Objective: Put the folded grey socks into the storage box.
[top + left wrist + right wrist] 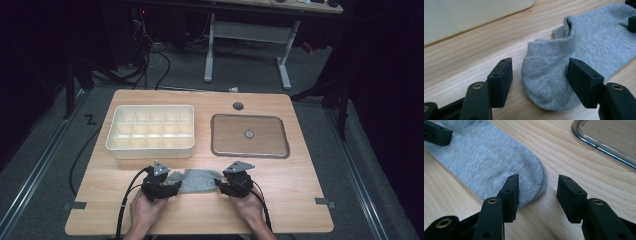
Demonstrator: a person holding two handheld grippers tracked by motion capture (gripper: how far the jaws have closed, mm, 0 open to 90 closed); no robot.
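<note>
Grey sock (192,181): in the high view it lies flat on the wooden counter (200,215), in front of the cream divided organizer (150,131), stretched between your two grippers.
Left gripper (167,187): in the high view your left hand (145,209) holds it at the sock's left end, in front of the organizer's near wall.
Right gripper (222,186): your right hand (250,210) holds it at the sock's right end, nearer the metal-rimmed tray (250,136) that sits just right of the organizer.
Tray contents: a small round thing (248,134) rests at its middle; you cannot tell what it is.
Left gripper view, sock (564,65): its cuffed, rounded end lies between your fingers (500,80), with the organizer (461,15) beyond it on the counter (461,57).
Left fingers: spread wide, one on each side of the sock's end; the far one (584,82) sits against the fabric, nothing pinched.
Right gripper view, sock (489,162): its rounded toe end reaches your near finger (510,195), which rests over the fabric edge.
Right fingers: wide apart, bare counter (579,165) between them, the other finger (571,197) clear of the sock.
Tray rim (599,145): it curves past beyond the sock's toe.
</note>
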